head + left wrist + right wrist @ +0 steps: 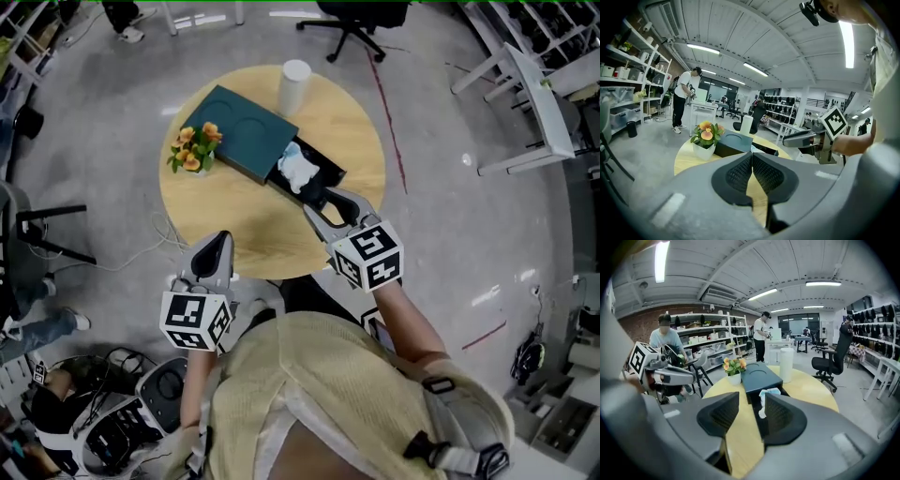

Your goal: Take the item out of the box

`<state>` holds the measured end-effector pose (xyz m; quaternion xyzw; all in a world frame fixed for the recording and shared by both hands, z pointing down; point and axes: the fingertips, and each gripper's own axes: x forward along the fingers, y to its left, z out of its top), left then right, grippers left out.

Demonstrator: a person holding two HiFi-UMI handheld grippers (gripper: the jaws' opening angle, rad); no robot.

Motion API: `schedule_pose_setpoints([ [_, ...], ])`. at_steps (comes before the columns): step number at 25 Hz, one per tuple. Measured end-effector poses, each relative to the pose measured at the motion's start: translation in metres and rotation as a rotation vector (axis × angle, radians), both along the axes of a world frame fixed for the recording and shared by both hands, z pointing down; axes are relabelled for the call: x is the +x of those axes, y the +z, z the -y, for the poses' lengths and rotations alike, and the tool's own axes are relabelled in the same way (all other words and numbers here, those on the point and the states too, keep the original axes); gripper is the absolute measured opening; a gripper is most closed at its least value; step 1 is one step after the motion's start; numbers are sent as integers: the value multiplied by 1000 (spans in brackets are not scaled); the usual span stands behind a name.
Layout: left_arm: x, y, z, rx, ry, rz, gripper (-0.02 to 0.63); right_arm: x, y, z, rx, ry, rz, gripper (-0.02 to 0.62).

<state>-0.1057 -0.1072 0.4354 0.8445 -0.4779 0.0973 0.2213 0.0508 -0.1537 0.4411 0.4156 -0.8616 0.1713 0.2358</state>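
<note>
While spread-jawed, right gripper (319, 201) near the box (239, 133) edge.

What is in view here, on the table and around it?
table: 1, light wood, round, mid-floor
box: 1, dark teal, on table
drawer: 1, dark, pulled out of box toward person
item: 1, white and pale blue, in drawer
flowers: 1 pot, orange, beside box
cylinder: 1, white, upright at table's far edge
chair: 1, black, beyond table
bystander: 1, white top, standing far off
left hand-held gripper: grey, jaws together, near table edge
right hand-held gripper: grey, jaws apart, empty, facing drawer
</note>
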Motion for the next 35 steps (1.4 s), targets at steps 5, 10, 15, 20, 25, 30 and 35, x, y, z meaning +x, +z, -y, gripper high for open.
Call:
schedule_pose_setpoints([
  [5,9,11,21,-32,-22,20,6,3,25,28,-40,-57,-52,159],
  [10,15,25,39,-59,-37,52,20,6,48,53,-63,-106,-105,163],
  [15,18,30,51,-81,-67,73,20,6,69,67,-100,-161,-161,172],
  [20,22,35,61,-99,-95,84,20,3,92,76,-141,-237,-236,179],
  [25,27,42,66,-123,-121,89,20,0,114,83,-187,-275,-308,186],
  [30,27,48,66,-143,-152,102,20,-3,127,88,-206,-308,-381,202],
  [35,23,52,66,-159,-188,110,21,-7,134,89,-210,-362,-421,198],
])
